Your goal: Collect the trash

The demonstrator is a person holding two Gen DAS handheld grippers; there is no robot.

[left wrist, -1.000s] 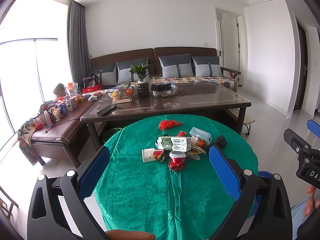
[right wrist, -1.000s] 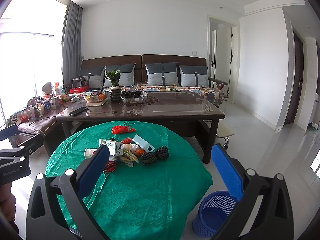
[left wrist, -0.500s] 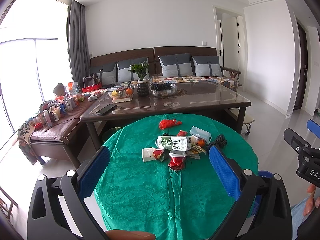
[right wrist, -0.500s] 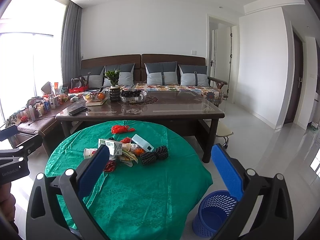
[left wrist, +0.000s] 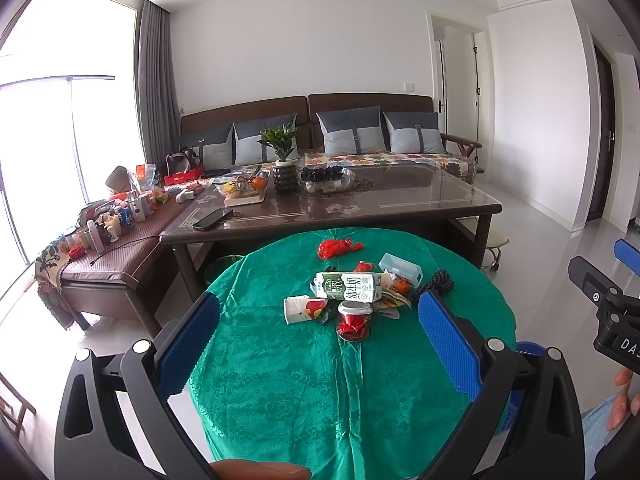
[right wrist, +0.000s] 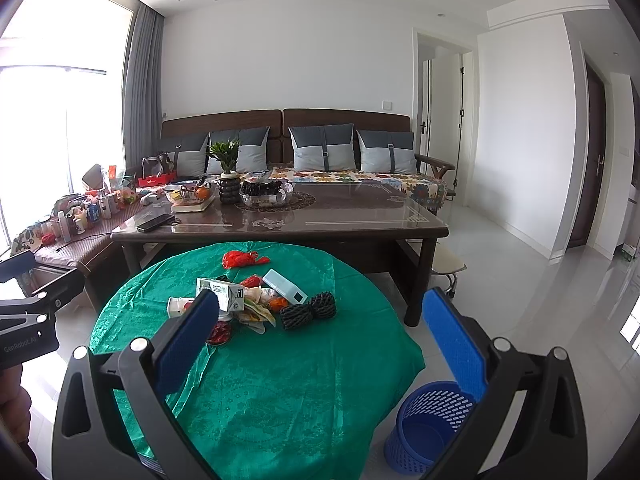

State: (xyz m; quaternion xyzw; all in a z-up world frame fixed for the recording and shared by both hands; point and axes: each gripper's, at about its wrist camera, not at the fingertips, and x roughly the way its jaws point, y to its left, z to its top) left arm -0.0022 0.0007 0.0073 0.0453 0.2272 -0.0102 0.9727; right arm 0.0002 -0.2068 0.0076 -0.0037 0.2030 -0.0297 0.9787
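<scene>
Evidently nothing has been moved in the last second: the left gripper (left wrist: 318, 334) and right gripper (right wrist: 320, 330) are held wide open and empty, the trash (left wrist: 352, 294) left piled mid-table, the blue bin (right wrist: 424, 426) waiting beside the table (right wrist: 280, 392), so collecting is judged not yet begun.

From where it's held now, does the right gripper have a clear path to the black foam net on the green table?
Probably yes. The right gripper is open and empty, and the black foam net lies at the near right edge of the trash pile with only bare green cloth in front of it.
</scene>
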